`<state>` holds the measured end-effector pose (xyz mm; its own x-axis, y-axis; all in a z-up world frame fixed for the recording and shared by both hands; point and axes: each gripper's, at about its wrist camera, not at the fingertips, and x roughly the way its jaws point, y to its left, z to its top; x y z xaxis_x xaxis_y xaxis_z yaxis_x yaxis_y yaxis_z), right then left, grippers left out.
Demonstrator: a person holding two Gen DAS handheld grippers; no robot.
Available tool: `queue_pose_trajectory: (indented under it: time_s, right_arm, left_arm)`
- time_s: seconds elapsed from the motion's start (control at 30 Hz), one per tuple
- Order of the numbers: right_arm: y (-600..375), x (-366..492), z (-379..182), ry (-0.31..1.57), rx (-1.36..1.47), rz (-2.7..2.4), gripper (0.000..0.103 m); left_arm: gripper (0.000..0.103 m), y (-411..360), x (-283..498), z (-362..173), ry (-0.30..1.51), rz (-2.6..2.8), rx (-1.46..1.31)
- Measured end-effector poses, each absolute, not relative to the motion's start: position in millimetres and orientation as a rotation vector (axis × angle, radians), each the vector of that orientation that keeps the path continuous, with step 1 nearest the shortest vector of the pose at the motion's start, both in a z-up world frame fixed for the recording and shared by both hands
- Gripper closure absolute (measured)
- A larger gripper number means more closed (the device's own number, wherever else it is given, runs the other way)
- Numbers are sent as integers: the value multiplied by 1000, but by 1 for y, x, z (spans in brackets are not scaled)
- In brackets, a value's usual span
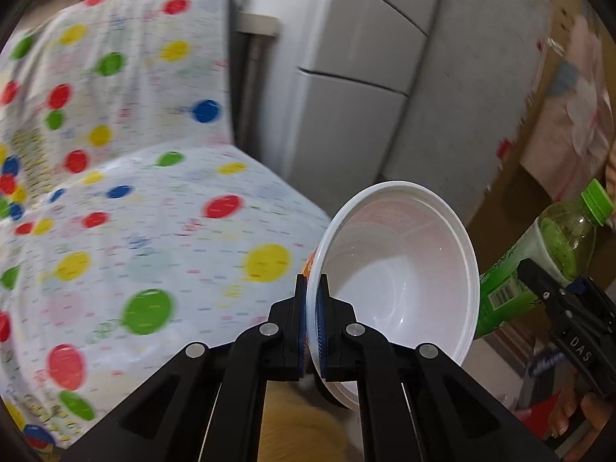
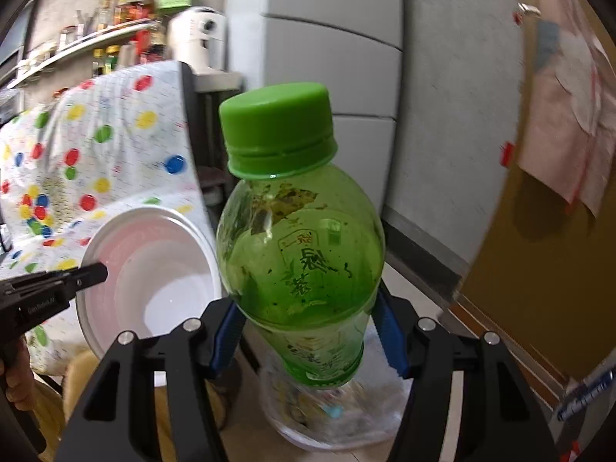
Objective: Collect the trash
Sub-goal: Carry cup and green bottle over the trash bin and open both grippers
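Kitchen backdrop: one bowl, one bottle (each gripped).

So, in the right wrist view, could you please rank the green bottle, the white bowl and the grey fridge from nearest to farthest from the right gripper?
1. Green bottle: clamped in the right gripper.
2. White bowl: left, held by the left gripper.
3. Grey fridge: behind, in the background.
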<state>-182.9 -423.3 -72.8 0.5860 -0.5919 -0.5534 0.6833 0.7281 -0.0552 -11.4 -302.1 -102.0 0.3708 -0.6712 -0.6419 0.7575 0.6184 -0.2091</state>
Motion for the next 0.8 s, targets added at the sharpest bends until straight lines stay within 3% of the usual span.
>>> queue_pose_trajectory:
  time_s: [0.4,0.5,0.53,0.57,0.8]
  right_arm:
    - [-498,-207,-132,661,355,-842,42]
    - [-517,-206,-144,676,411,-833,37]
    - [-523,-204,-147,686,433,-837,34]
    - [-526,-204,-149,685,443,-839,34]
    - [-517,-204,-137,676,400,-829,30]
  left_arm:
    - [96,-416,-24,-165,939,-1016,283]
    - [84,-433,-23,-174,982,-1051,296]
    - [68,-435,-24,-174,984,-1050,303]
    - [60,-437,-23,-174,979,-1054,309]
    - [45,-413,-14,-157,905,-1049,290]
